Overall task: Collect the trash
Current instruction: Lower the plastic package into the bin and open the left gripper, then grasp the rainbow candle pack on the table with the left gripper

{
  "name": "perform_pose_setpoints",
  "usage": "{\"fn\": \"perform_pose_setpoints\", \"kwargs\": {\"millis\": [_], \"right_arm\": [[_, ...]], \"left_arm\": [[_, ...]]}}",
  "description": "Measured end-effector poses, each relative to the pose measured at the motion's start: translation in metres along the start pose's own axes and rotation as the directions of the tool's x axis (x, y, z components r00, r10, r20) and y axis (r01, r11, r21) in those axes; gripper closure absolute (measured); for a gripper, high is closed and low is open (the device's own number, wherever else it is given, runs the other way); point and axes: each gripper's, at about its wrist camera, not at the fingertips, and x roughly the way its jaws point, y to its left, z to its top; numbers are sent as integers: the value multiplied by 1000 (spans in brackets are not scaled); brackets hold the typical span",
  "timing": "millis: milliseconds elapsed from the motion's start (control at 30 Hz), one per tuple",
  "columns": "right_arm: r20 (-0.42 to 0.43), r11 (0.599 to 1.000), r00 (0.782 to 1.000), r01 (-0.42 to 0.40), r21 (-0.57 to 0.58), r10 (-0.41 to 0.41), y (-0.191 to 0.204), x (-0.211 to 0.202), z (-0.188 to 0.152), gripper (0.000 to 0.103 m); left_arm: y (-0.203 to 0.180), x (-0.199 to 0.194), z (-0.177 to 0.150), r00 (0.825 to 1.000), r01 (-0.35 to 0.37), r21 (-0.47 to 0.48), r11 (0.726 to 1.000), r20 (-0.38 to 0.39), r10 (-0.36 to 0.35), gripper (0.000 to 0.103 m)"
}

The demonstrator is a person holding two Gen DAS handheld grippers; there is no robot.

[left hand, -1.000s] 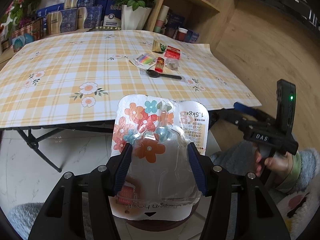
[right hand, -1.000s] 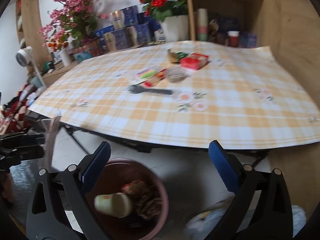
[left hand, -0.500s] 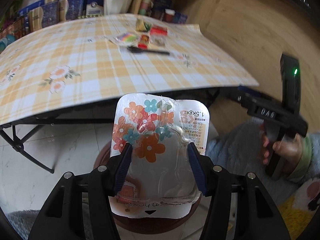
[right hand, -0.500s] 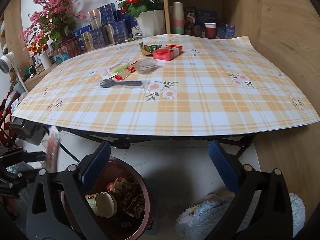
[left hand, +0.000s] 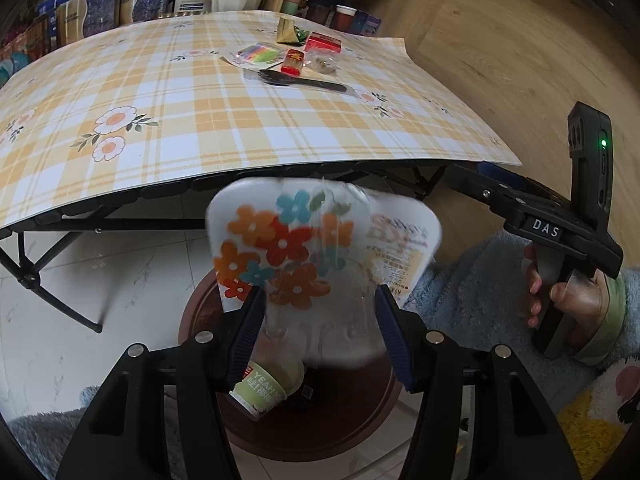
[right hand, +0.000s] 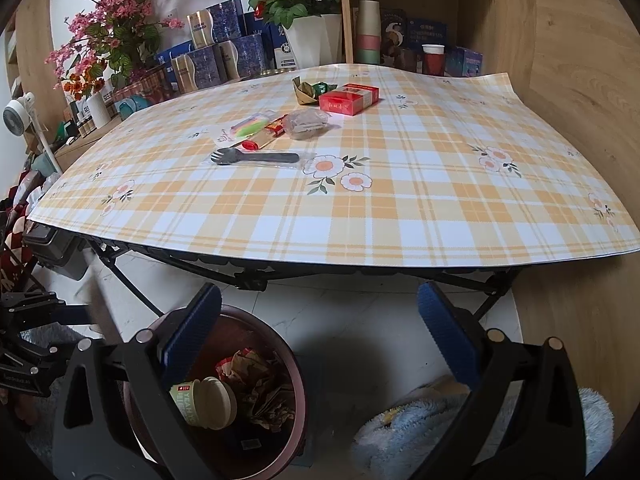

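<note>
My left gripper [left hand: 320, 320] is shut on a clear blister pack with a flower-print card [left hand: 304, 256]. The pack looks blurred and tilted, hanging above the dark red bin [left hand: 360, 420] on the floor. A green paper cup [left hand: 268, 388] and crumpled paper [right hand: 256, 384] lie in the bin [right hand: 294, 368]. My right gripper [right hand: 320, 320] is open with nothing between its fingers, held over the floor beside the bin. On the plaid table [right hand: 400, 200] lie a black spork [right hand: 256, 158], a red box [right hand: 350, 98], a clear bag [right hand: 306, 124] and wrappers [right hand: 252, 126].
The table's front edge and black folding legs [right hand: 240, 280] stand just beyond the bin. Flower pots, boxes and a shelf [right hand: 400, 40] line the back. A person's hand [left hand: 568, 300] in a fluffy blue sleeve holds the right gripper's handle. A wooden wall is on the right.
The left gripper has dropped below the table edge and over the bin. The pack has tipped in the jaws, and the cup in the bin now shows under it. The right gripper has barely moved.
</note>
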Motion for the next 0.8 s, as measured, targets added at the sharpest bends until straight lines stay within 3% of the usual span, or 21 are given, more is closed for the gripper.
{"fn": "perform_pose_setpoints", "kwargs": {"millis": [167, 233, 533, 800], "right_arm": [[-4, 1000, 1000, -3, -3, 3, 1, 0, -1, 6], [-5, 1000, 1000, -1, -1, 1, 1, 0, -1, 6], [-9, 1000, 1000, -1, 2, 1, 0, 1, -1, 6], [-9, 1000, 1000, -8, 1, 8, 1, 1, -2, 6]], "left_arm": [[-4, 0, -1, 1000, 0, 18, 1000, 1, 0, 46], [-4, -1, 0, 1000, -1, 19, 1000, 7, 1, 38], [4, -12, 2, 997, -33, -24, 999, 62, 34, 18], [16, -25, 4, 990, -77, -91, 993, 114, 87, 12]]}}
